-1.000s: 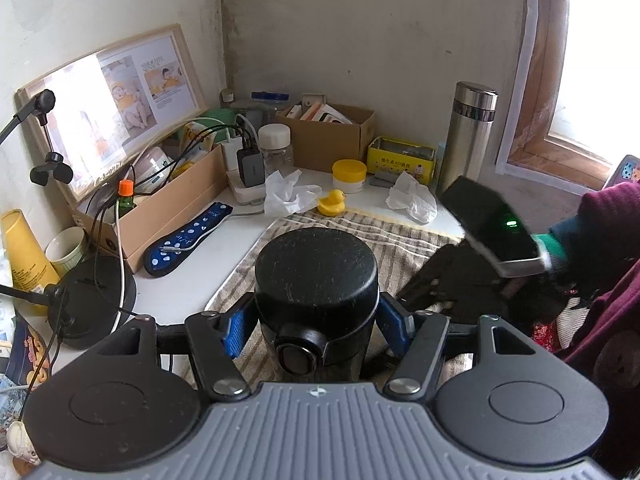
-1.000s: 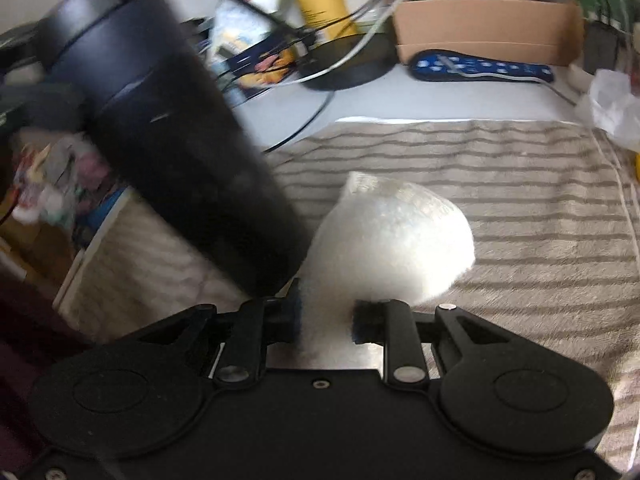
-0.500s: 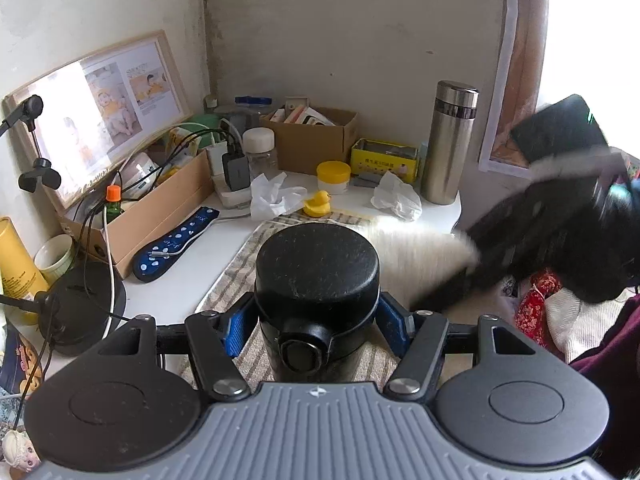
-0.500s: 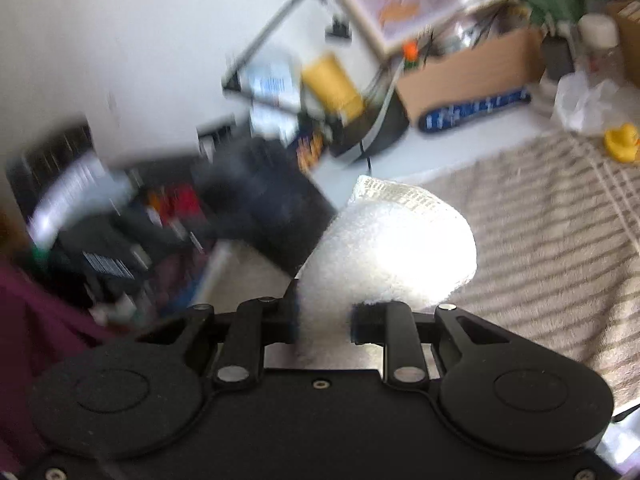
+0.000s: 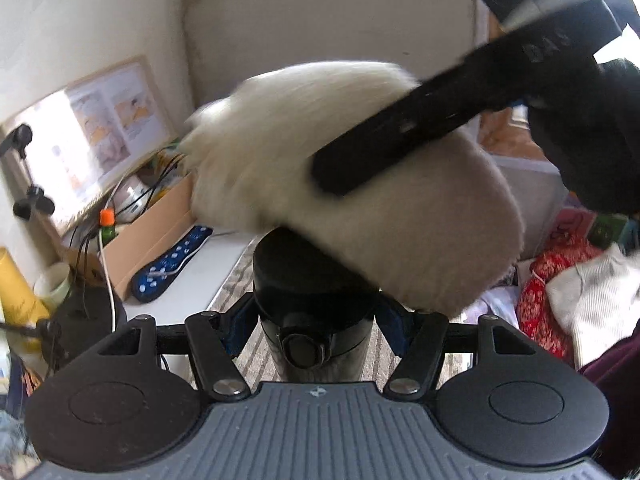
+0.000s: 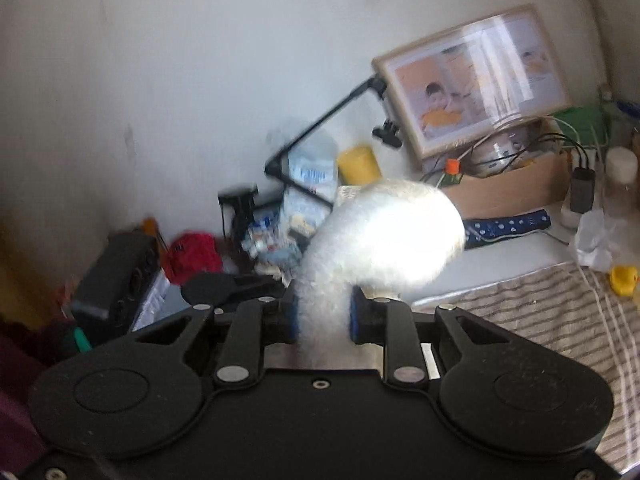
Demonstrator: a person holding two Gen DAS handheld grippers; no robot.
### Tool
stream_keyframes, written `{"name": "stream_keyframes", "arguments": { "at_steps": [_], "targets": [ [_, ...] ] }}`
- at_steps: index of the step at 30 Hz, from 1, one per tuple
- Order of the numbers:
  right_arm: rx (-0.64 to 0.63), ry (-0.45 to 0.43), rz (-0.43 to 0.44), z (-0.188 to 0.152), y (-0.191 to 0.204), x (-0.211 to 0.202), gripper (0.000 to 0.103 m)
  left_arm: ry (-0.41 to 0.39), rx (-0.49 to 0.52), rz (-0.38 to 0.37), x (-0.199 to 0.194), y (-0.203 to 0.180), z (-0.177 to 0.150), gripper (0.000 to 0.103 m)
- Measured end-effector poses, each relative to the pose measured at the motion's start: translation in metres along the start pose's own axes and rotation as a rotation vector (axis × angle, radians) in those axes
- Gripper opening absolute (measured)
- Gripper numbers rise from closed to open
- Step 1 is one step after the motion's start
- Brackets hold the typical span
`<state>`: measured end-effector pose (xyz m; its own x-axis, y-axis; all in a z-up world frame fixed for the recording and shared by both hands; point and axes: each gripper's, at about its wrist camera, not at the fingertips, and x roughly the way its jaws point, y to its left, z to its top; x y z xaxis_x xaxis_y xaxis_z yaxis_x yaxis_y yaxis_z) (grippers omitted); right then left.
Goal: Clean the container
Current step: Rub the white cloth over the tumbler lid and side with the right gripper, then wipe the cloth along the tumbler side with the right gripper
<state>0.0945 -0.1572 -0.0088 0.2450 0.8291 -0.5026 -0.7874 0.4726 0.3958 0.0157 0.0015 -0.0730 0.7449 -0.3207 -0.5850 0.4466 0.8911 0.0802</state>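
A black lidded flask (image 5: 316, 280) stands upright between my left gripper's blue pads, and the left gripper (image 5: 316, 320) is shut on it. A fluffy white cloth (image 5: 360, 184) lies over the back right of the flask's lid. My right gripper reaches in from the upper right as a dark finger (image 5: 420, 124) across the cloth. In the right wrist view the right gripper (image 6: 323, 316) is shut on the white cloth (image 6: 384, 236), which bulges up and to the right. The flask is not visible in that view.
A striped towel (image 6: 540, 312) covers the white table (image 5: 188, 280). On the left are a cardboard box (image 5: 152, 224), a blue dotted case (image 5: 172, 264), cables and a dark lamp base (image 5: 88, 312). A yellow duck (image 6: 622, 278) sits on the towel. Red and white fabrics (image 5: 560, 280) lie at the right.
The right gripper swung up and over with the white cloth, bringing it from the towel at the right onto the flask's lid. The left gripper kept hold of the flask, raised slightly.
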Motion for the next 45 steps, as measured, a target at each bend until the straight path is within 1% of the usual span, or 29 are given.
{"name": "stream_keyframes", "arguments": {
  "at_steps": [4,8,9,12,23,29,30,32,35,38,42,45],
  "targets": [
    [-0.084,0.066,-0.031,0.015,0.024,0.021,0.022,-0.005,0.012,-0.008,-0.002,0.000,-0.002,0.063],
    [-0.176,0.096,-0.081,0.021,0.043,0.039,0.022,-0.008,0.014,-0.008,-0.003,-0.002,-0.002,0.063],
    [-0.204,0.099,-0.111,0.015,0.049,0.041,0.021,-0.008,0.007,-0.007,-0.002,-0.001,-0.001,0.063],
    [-0.271,0.096,-0.201,0.016,0.054,0.047,0.021,-0.009,-0.006,-0.007,0.001,-0.001,0.001,0.063],
    [-0.071,0.049,-0.235,-0.012,0.010,0.001,0.021,0.006,0.002,-0.012,0.006,-0.016,0.014,0.063],
    [0.042,0.023,-0.250,-0.028,-0.014,-0.024,0.021,0.029,-0.007,-0.016,0.011,-0.030,0.015,0.065],
    [0.048,0.030,-0.229,-0.026,-0.019,-0.010,0.021,0.035,-0.009,-0.009,0.012,-0.031,0.015,0.065],
    [0.062,0.025,-0.197,-0.030,-0.021,-0.013,0.021,0.050,-0.019,0.008,0.018,-0.035,0.016,0.065],
    [0.056,0.050,-0.157,-0.039,-0.020,-0.016,0.021,0.088,-0.027,0.047,0.025,-0.032,0.012,0.065],
    [0.058,0.089,-0.133,-0.050,-0.021,-0.018,0.021,0.103,-0.060,0.049,0.030,-0.030,0.013,0.065],
    [0.097,0.134,-0.127,-0.066,-0.037,-0.014,0.021,0.111,-0.082,0.062,0.040,-0.028,0.012,0.065],
    [0.128,0.164,-0.126,-0.077,-0.052,-0.009,0.021,0.119,-0.084,0.077,0.057,-0.024,0.009,0.065]
  ]
}}
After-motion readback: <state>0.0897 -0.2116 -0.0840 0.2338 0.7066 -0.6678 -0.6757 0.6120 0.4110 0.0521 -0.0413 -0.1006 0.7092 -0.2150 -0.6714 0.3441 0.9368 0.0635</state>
